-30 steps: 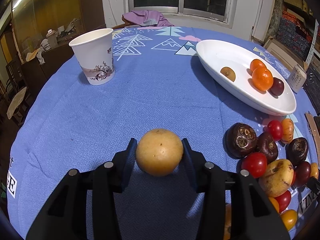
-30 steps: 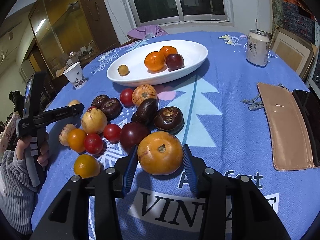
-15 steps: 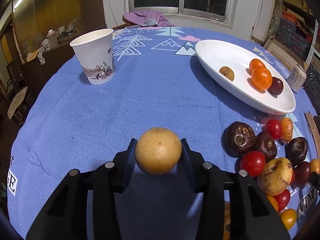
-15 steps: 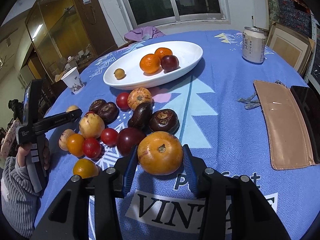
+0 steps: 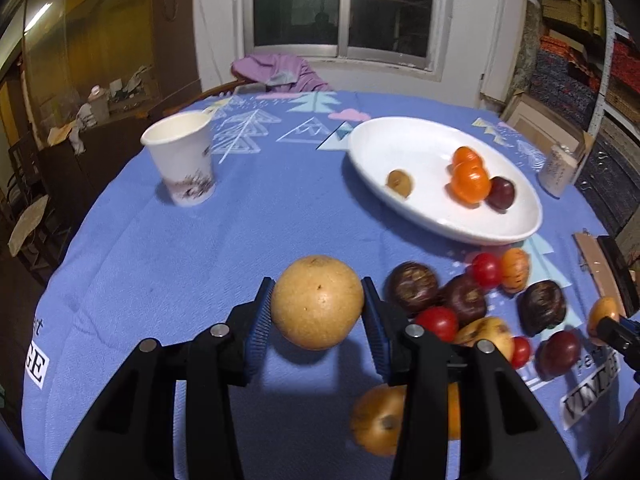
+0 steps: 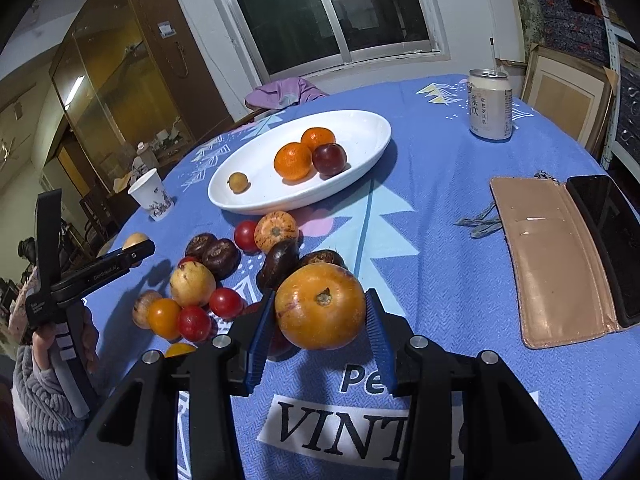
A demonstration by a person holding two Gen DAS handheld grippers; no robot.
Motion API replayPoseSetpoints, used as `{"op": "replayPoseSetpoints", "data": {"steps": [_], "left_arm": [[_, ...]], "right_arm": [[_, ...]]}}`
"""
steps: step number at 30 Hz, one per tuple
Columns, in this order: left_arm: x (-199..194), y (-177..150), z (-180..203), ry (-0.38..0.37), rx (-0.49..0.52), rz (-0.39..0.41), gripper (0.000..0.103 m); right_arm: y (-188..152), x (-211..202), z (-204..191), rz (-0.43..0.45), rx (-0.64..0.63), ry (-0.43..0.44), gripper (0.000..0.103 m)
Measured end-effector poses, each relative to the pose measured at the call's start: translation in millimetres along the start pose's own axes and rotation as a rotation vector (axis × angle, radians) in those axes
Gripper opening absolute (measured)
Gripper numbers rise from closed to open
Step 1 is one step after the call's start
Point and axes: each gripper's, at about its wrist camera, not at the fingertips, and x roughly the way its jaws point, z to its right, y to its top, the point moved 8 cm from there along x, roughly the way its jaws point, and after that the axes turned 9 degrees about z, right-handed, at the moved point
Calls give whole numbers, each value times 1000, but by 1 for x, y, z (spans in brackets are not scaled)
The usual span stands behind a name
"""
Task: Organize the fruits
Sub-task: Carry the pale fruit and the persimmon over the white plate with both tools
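Note:
My left gripper (image 5: pixel 318 320) is shut on a round tan fruit (image 5: pixel 317 302) and holds it above the blue cloth, left of the fruit pile (image 5: pixel 460 304). My right gripper (image 6: pixel 320 322) is shut on a large orange fruit (image 6: pixel 321 306), lifted over the near edge of the pile (image 6: pixel 224 272). The white oval dish (image 6: pixel 360 128) at the back holds two oranges (image 6: pixel 293 161), a dark plum (image 6: pixel 329 159) and a small brown fruit (image 6: pixel 237 181). The left gripper also shows in the right wrist view (image 6: pixel 132 254), at the far left.
A paper cup (image 5: pixel 182 158) stands at the back left. A drink can (image 6: pixel 490 105) stands at the back right. A tan wallet (image 6: pixel 548 256) and a black phone (image 6: pixel 608 236) lie on the right. The blue cloth (image 5: pixel 200 260) covers a round table.
Both grippers have risen with their fruits. The left one has also swung right, toward the pile and dish. The right one has lifted over the pile.

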Motion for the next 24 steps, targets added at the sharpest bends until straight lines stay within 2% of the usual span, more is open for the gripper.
{"op": "replayPoseSetpoints", "data": {"steps": [3, 7, 11, 14, 18, 24], "left_arm": [[-2, 19, 22, -48, 14, 4, 42], [8, 54, 51, -95, 27, 13, 42], [33, 82, 71, -81, 59, 17, 43], [58, 90, 74, -60, 78, 0, 43], [95, 98, 67, -41, 58, -37, 42], [142, 104, 59, -44, 39, -82, 42]], "right_arm": [[18, 1, -5, -6, 10, 33, 45], [67, 10, -8, 30, -1, 12, 45], [106, 37, -7, 29, 12, -2, 45], [127, 66, -3, 17, 27, -21, 45], [142, 110, 7, -16, 30, -57, 45], [143, 161, 22, -59, 3, -117, 45]]}}
